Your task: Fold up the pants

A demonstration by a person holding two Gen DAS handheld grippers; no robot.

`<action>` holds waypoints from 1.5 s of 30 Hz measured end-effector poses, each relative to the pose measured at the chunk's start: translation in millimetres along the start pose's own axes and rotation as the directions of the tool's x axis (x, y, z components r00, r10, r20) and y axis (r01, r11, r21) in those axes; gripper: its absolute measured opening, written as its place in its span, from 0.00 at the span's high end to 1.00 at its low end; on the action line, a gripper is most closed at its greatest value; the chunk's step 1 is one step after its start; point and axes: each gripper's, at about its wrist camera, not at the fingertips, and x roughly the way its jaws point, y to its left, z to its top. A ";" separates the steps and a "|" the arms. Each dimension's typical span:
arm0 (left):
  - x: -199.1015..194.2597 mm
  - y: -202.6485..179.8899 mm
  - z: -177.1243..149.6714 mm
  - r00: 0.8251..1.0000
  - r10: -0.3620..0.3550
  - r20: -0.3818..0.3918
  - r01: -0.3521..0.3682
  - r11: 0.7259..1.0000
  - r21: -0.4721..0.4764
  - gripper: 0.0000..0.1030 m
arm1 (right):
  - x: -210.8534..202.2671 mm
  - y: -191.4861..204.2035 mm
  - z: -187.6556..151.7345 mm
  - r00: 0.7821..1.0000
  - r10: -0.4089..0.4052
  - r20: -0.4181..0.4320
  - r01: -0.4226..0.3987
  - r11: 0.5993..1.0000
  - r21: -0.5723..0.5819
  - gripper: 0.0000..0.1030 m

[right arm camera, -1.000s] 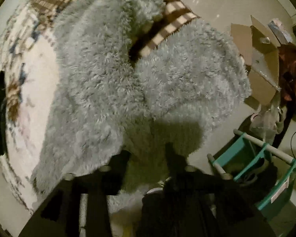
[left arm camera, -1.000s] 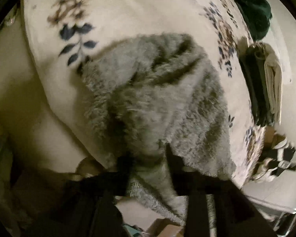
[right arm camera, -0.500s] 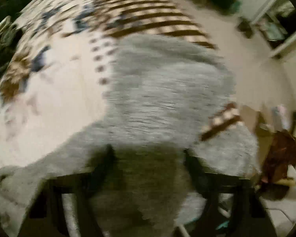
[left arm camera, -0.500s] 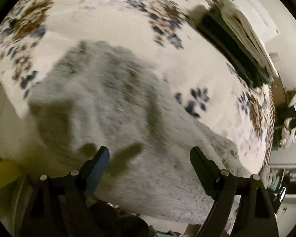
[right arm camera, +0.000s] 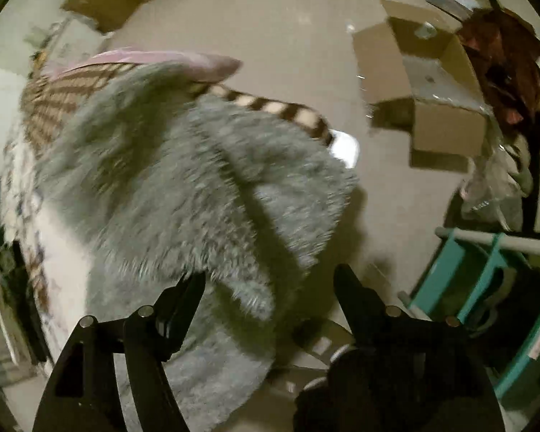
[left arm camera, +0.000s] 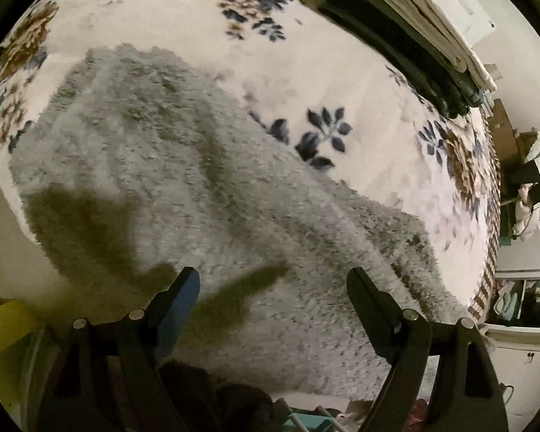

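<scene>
Right wrist: cardboard box [right arm camera: 435, 108], teal rack [right arm camera: 486, 280] beside pants [right arm camera: 198, 187].

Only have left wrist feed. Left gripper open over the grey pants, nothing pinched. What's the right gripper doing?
Observer: The right gripper is open too, nothing between its fingers, with the grey fluffy pants just ahead of it.
Operator: Pants fully on the bed on that side?
Observer: No. In the right wrist view their near edge droops past the bed edge, over the floor.
Operator: Anything below that side?
Observer: A teal rack stands on the floor to the right, and an open cardboard box lies farther out.
</scene>
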 end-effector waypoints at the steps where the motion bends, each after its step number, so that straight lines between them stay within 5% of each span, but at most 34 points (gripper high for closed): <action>1: -1.0 4.6 0.7 1.000 0.008 0.002 -0.008 1.000 -0.007 0.19 | 0.1 4.3 -4.3 1.000 0.014 0.002 -0.014 1.000 -0.004 0.26; 7: -14.5 53.9 13.9 0.997 0.052 0.055 -0.045 0.991 -0.126 0.19 | 6.2 51.7 -56.3 0.996 0.032 -0.080 -0.042 0.991 -0.128 0.26; 12: -6.4 98.5 34.1 0.994 0.064 0.088 -0.045 0.977 -0.211 0.20 | 5.2 126.8 -124.9 0.993 0.042 -0.114 -0.082 0.925 -0.372 0.26; 15: -5.3 124.9 32.6 0.992 0.031 0.124 0.002 0.967 -0.254 0.96 | 15.4 167.2 -155.3 0.988 0.030 -0.150 -0.096 0.884 -0.458 0.27; 21: -18.0 172.9 9.8 0.995 0.025 0.094 0.006 0.949 -0.315 0.94 | 32.3 232.0 -195.2 0.969 0.039 -0.245 -0.171 0.822 -0.543 0.27; 24: -28.3 163.5 6.8 0.995 0.009 0.095 0.018 0.961 -0.277 0.93 | 47.9 278.1 -220.1 0.928 0.065 -0.367 -0.277 0.779 -0.562 0.27; 28: -28.8 157.5 7.7 0.995 0.008 0.102 0.016 0.973 -0.231 0.93 | 83.9 351.1 -273.4 0.806 0.075 -0.587 -0.455 0.712 -0.534 0.27; 30: -23.5 160.6 8.4 0.996 0.001 0.095 0.022 0.972 -0.236 0.93 | 106.4 381.1 -299.4 0.771 0.055 -0.635 -0.487 0.694 -0.531 0.27; 31: -22.2 161.1 9.5 0.996 -0.003 0.094 0.025 0.971 -0.240 0.93 | 121.7 398.0 -315.5 0.750 0.030 -0.661 -0.501 0.678 -0.537 0.37; 33: -20.9 161.0 10.7 0.996 -0.010 0.094 0.032 0.971 -0.236 0.93 | 141.6 417.4 -334.0 0.730 -0.022 -0.683 -0.498 0.668 -0.553 0.83; 34: -20.5 161.3 11.2 0.996 -0.009 0.092 0.030 0.973 -0.230 0.93 | 144.8 425.5 -336.6 0.747 -0.044 -0.663 -0.472 0.667 -0.576 0.93; 37: -17.5 162.0 13.4 0.996 -0.023 0.085 0.041 0.976 -0.213 0.93 | 125.5 458.3 -324.5 0.828 0.023 -0.560 -0.444 0.637 -0.630 0.93; 42: -14.6 160.8 14.0 0.996 -0.050 0.070 0.063 0.979 -0.196 0.92 | 125.0 471.7 -308.9 0.832 0.029 -0.554 -0.436 0.652 -0.621 0.92; 45: -19.2 157.3 14.4 0.997 -0.049 0.061 0.060 0.981 -0.183 0.80 | 131.6 465.0 -311.9 0.804 -0.025 -0.594 -0.447 0.634 -0.631 0.74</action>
